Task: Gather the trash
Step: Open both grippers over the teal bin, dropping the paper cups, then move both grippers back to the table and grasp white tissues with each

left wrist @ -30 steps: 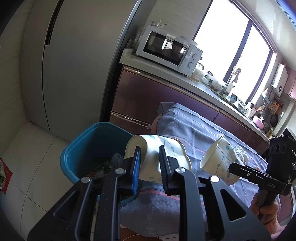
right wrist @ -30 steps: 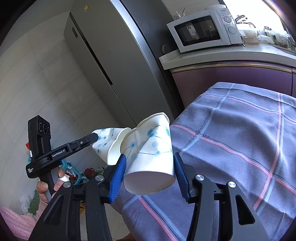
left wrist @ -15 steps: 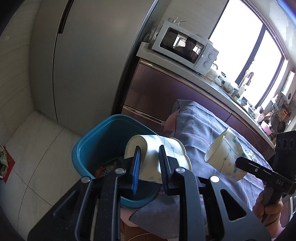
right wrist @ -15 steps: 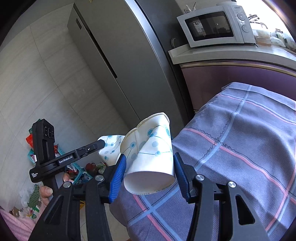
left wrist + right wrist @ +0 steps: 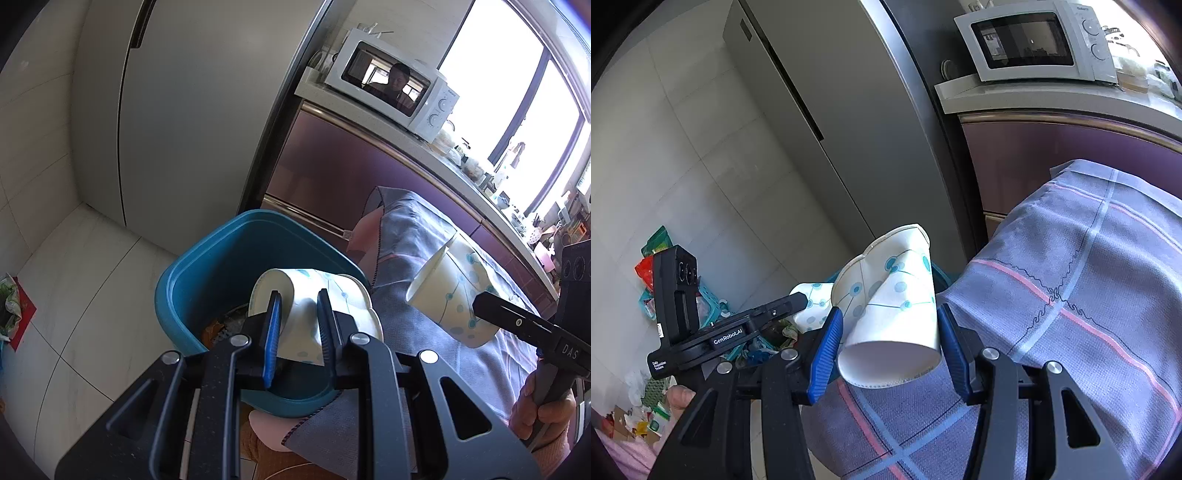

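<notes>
My left gripper point(image 5: 299, 295) is shut on a crushed white paper cup with blue dots point(image 5: 306, 321), holding it above the open blue bin point(image 5: 207, 266), which has trash at its bottom. In the right wrist view my right gripper point(image 5: 889, 310) is shut on a second dented paper cup point(image 5: 894, 291), its mouth toward the camera, over the edge of the plaid tablecloth point(image 5: 1071, 295). That second cup point(image 5: 450, 295) also shows in the left wrist view, right of the bin. The left gripper's finger point(image 5: 775, 314) and its crushed cup point(image 5: 809, 306) appear just left of the right one.
A tall grey fridge point(image 5: 177, 110) stands behind the bin. A white microwave point(image 5: 395, 92) sits on the counter above purple cabinets point(image 5: 351, 177). Bags and scraps lie on the tiled floor at the left point(image 5: 653, 266). A person's hand point(image 5: 539, 410) grips the right handle.
The left gripper has sunk toward the bin with its cup, and the bin looks larger and nearer. The right gripper has carried its cup leftward toward the table's edge.
</notes>
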`<state>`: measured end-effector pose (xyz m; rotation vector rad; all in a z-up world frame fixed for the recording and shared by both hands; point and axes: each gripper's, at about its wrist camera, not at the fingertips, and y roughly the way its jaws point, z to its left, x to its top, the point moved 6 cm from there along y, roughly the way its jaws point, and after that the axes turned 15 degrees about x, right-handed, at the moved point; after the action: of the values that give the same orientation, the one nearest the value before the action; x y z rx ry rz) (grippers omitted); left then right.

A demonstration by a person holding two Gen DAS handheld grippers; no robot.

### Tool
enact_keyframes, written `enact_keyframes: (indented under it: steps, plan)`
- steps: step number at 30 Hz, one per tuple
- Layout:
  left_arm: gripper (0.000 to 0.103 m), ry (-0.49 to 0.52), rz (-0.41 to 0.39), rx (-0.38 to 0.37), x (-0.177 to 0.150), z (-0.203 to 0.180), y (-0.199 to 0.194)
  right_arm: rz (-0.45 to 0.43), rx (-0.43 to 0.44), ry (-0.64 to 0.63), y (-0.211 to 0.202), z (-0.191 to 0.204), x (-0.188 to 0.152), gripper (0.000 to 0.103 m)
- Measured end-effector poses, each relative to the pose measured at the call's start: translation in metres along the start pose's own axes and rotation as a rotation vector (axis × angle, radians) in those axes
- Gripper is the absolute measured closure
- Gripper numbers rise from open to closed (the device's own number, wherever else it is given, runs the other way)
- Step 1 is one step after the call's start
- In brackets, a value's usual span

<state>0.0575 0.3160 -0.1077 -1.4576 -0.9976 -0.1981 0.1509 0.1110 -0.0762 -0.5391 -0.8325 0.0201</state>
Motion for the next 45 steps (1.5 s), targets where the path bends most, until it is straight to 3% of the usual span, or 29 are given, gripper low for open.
enact_keyframes:
  steps: [18, 29, 45]
  plan:
    - [0.083, -0.001, 0.054, 0.075, -0.011, 0.001, 0.039, 0.088, -0.035, -0.016, 0.057, -0.008, 0.008, 0.053]
    - [0.081, -0.027, 0.098, 0.063, -0.019, 0.006, 0.058, 0.109, -0.043, 0.013, 0.084, -0.014, 0.013, 0.051]
    - [0.068, -0.016, 0.042, -0.012, -0.016, -0.011, 0.033, 0.068, -0.007, 0.024, 0.041, -0.017, 0.001, 0.049]
